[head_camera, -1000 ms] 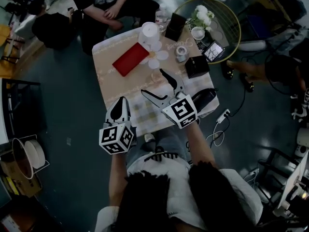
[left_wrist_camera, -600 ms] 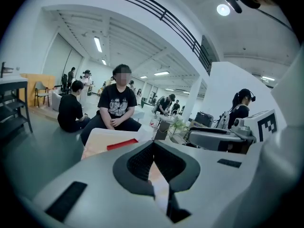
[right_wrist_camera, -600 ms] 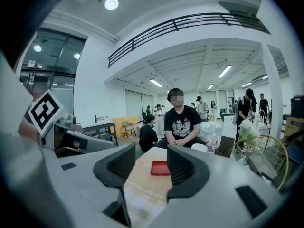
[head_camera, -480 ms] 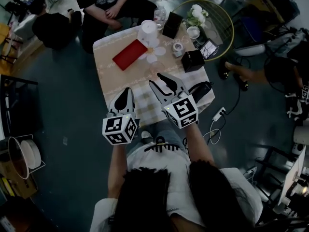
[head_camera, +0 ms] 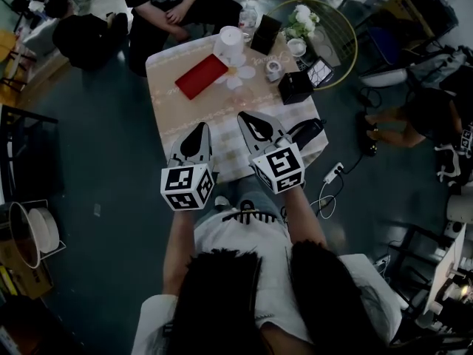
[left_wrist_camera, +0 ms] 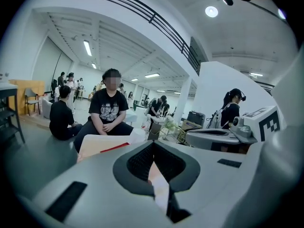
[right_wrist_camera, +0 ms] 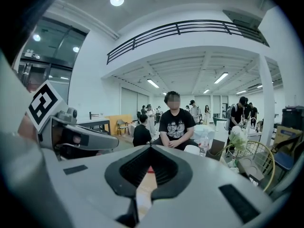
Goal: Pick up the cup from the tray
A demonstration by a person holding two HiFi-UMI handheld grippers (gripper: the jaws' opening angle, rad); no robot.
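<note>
Now right tool [head_camera: 246,117] has just closed empty, beside left tool [head_camera: 201,129]

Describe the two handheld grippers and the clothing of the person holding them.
Both the left gripper and the right gripper have pale grey, tapering bodies, with black ribbed pads lining the jaws. Behind each sits a white cube printed with black square markers. The person wears a white T-shirt with a dark print on it.
</note>
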